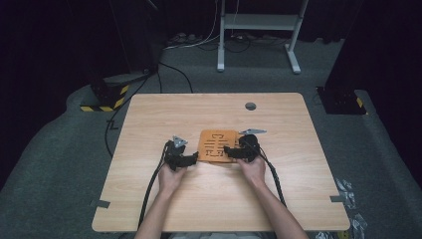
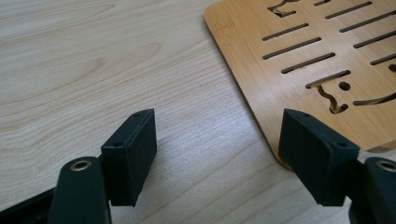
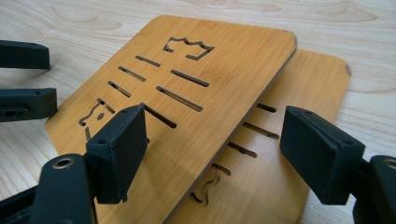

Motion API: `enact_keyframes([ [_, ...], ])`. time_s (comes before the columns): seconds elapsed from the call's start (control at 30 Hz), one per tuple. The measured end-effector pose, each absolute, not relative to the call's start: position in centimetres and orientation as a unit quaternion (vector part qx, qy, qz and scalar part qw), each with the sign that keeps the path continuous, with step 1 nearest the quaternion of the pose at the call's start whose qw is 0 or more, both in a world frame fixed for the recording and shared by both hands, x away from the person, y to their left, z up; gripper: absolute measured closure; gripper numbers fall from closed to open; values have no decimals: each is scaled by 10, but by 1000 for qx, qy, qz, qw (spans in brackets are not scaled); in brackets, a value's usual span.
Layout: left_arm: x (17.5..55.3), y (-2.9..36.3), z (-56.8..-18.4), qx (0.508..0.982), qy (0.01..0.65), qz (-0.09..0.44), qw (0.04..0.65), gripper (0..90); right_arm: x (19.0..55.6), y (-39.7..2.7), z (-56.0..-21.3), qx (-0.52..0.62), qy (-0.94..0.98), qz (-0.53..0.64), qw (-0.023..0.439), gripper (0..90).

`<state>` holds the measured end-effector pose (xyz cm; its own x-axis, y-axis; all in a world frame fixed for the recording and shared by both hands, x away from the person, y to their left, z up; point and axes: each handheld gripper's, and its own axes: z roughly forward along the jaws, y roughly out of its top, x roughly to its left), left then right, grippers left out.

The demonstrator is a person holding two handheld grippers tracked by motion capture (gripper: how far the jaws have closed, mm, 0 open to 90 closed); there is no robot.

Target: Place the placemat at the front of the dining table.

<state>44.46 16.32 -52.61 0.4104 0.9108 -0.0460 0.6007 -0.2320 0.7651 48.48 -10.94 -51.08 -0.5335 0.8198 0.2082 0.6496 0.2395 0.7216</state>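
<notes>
High view: two slotted bamboo boards (image 1: pixel 217 145) are seen stacked near the middle of the table (image 1: pixel 149 199), flanked by the left gripper (image 1: pixel 195 158) and the right gripper (image 1: pixel 225 150).
Upper board: in the right gripper view the upper board (image 3: pixel 187 93) is laid askew over the lower board (image 3: pixel 299 154), so that a strip of the lower one is left exposed along one side.
Left claw: its jaws are held wide apart with nothing between them; one jaw is seen just beside, perhaps touching, the board's edge (image 2: pixel 261 126) in the left gripper view.
Right claw: the right gripper (image 3: pixel 212 151) is spread wide over the offset edge of the upper board; no pad is seen pressing, so nothing is gripped.
Judged step: a hold on the upper board's edge is probably being lined up.
Risk, double grab: both boards could be pinched together if the jaws are closed too low.
Risk, sliding: the stack could be pushed across the smooth table if the edge is nudged sideways.
Risk, slip: a thin, flat edge could be lost from shallow pads once lifted.
</notes>
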Motion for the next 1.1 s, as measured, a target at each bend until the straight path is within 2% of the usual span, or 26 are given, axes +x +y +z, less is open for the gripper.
enact_keyframes([
  [0.6, 445, 162, -526, 754, 502, 214, 366, 279, 481, -100, -511, 461, 781, 412, 87, 238],
  [1.1, 445, 162, -526, 752, 504, 215, 367, 283, 476, -97, -499, 458, 775, 422, 104, 256],
])
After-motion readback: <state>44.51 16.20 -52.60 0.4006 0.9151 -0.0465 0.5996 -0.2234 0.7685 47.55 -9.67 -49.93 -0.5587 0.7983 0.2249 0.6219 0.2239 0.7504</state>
